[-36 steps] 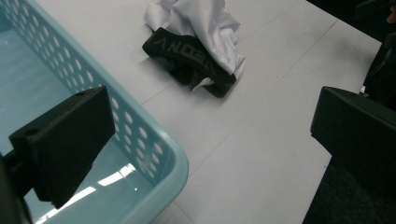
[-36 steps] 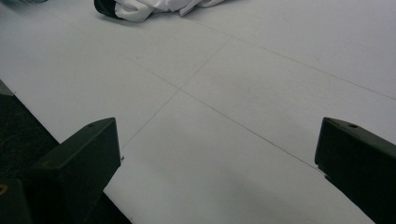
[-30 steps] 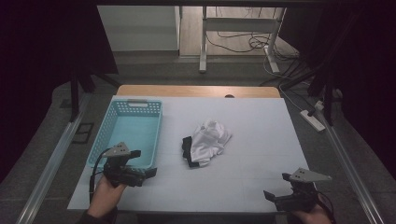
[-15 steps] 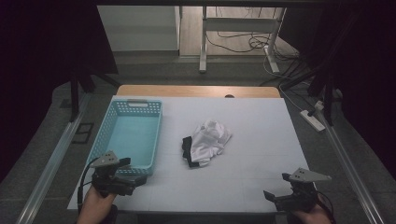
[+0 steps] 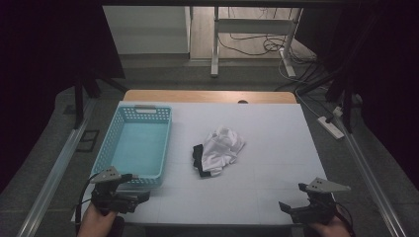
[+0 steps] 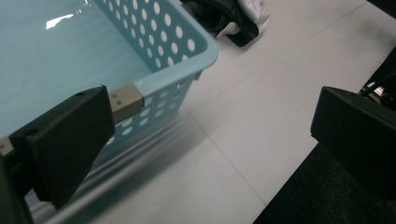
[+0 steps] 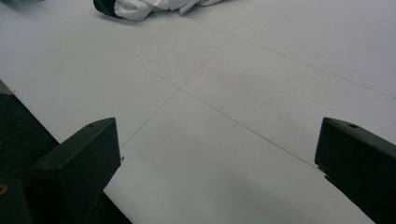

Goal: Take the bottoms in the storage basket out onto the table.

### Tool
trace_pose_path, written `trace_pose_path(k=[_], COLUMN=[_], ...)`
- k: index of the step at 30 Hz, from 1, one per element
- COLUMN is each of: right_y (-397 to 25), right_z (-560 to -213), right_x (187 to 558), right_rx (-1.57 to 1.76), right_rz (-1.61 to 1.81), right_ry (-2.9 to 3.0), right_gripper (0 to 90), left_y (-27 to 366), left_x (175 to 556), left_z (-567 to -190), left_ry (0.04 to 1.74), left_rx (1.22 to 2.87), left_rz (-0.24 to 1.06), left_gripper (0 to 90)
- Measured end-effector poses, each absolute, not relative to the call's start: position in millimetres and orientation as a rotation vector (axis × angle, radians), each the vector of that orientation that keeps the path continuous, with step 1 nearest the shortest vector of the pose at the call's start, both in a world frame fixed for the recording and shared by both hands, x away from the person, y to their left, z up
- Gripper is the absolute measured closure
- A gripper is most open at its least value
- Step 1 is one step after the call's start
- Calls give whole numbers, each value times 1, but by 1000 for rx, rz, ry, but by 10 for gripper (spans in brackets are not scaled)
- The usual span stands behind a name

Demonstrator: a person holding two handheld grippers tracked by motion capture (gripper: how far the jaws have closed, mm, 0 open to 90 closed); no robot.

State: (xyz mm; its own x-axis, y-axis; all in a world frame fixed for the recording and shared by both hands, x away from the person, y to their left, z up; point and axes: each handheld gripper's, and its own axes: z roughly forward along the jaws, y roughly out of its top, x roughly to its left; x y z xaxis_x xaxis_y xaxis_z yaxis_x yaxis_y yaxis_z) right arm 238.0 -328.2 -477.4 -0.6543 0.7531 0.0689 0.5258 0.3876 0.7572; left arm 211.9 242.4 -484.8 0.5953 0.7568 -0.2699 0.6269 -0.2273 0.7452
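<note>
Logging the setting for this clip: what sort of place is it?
Probably a lab or workshop data-collection station, not a home: a white-topped table under a dark frame, cables and a power strip on the floor, and a staged blue basket beside crumpled clothes.

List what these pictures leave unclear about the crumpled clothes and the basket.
- Clothes pile, high view: too small and crumpled to tell garment types or count.
- Clothes, right gripper view: cut off by the top edge.
- Blue basket, left gripper view: far end cut off; left gripper jaw covers its near rim.
</note>
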Motion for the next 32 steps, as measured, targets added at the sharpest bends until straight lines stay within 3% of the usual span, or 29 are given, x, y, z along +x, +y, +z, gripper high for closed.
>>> trace_pose_path(k=[32], right_y=[-327], right_z=[-478], right_x=[238], right_rx=[1128], right_rz=[1124], right_ry=[2365], right_gripper=[4], left_y=[261], left_x=[198], left_z=[-504], left_ry=[1155], left_rx=[1996], left_rz=[229], left_gripper=[0])
